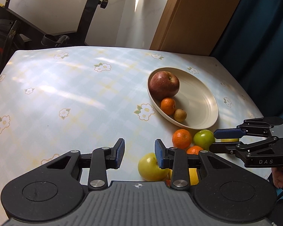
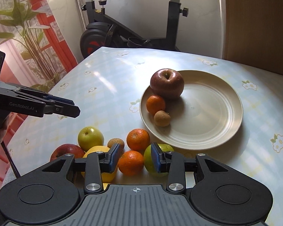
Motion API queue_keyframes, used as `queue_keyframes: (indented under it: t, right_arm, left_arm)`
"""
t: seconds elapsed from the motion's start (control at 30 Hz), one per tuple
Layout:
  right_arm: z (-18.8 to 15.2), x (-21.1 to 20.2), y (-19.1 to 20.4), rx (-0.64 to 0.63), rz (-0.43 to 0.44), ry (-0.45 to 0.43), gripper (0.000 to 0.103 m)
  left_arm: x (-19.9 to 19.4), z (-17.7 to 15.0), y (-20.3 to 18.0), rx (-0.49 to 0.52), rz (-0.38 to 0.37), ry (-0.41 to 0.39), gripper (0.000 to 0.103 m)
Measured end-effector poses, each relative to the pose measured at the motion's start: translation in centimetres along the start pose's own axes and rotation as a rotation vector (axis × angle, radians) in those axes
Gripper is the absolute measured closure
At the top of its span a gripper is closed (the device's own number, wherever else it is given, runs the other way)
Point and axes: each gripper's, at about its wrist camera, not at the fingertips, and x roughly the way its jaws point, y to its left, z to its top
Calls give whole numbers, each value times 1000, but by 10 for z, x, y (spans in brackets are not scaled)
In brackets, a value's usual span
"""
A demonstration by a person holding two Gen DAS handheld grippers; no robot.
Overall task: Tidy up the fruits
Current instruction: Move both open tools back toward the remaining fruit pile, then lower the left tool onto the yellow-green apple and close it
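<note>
The table (image 2: 107, 86) wears a glossy, smooth floral covering. The cream plate (image 2: 217, 113) looks smooth with a soft sheen. The red apple (image 2: 167, 83) is shiny.

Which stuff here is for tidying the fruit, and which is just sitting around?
For the job: plate, apples, oranges, small brown fruits, yellow fruit, both tongs.
Just around: exercise bike, plant, curtain.

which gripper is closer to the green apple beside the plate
Right. The right gripper reaches the green apple, one pad against it; the left gripper hangs farther off.
</note>
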Motion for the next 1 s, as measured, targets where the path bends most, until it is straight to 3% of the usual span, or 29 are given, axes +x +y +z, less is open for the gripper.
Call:
queue_keyframes:
  t: [0.3,0.7,1.0]
  right_arm:
    - [4,18,-4,51,28,34,73]
    - [-2,3,9,-122,-163,75,72]
    - [2,-1,24,-199,-151,79,72]
  left_arm:
    - [7,-6,-3,-5,-13,0,66]
    - [11,-11,-4,-1,-26,7,66]
    - [14,-15,-6,1,-35,12,66]
